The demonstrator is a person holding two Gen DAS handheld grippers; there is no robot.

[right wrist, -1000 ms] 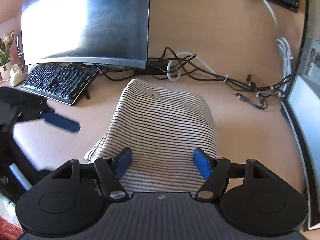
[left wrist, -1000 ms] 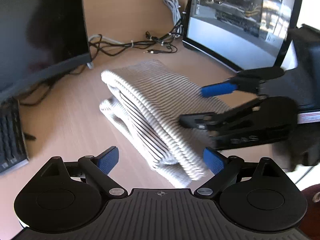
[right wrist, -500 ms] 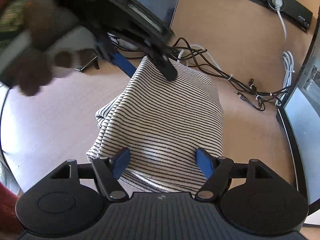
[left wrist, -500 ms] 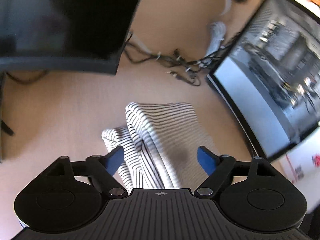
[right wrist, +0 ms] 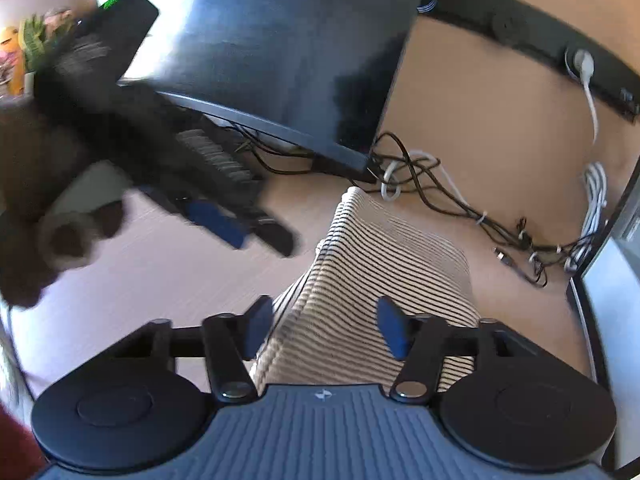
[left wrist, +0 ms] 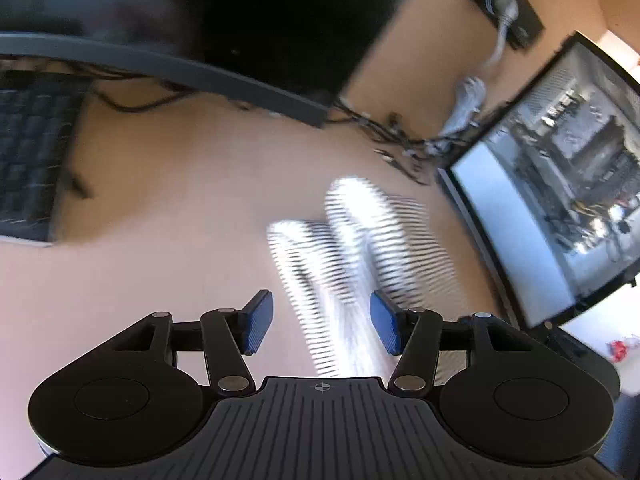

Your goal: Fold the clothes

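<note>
Two grippers hang above a folded striped garment [right wrist: 384,280] that lies on the wooden desk [left wrist: 180,208], and both stand with their blue pads spread apart, gripping nothing. In the right wrist view the right gripper [right wrist: 326,326] sits low over the near end of the bundle, its pads either side of the cloth; whether they touch it I cannot tell. The garment's far folded edge points toward a tangle of cables [right wrist: 432,184] at the foot of a dark monitor [right wrist: 288,40]. Bare desk runs to the left of the bundle, and a narrower strip lies between its right edge and a second monitor [right wrist: 600,288].

The left gripper [left wrist: 322,324] shows in its own blurred view over the desk beside the garment [left wrist: 360,248], which lies right of centre, close to the lit screen [left wrist: 552,200]. A keyboard [left wrist: 28,168] sits at the far left, well apart from the cloth. From the right wrist view the left gripper [right wrist: 240,228] appears as a smeared dark shape above the desk, left of the bundle.

Half a second ago that gripper reached over the garment's far corner; now it has swung off to the left and clear of the cloth. The bundle itself keeps its folded shape and place.
</note>
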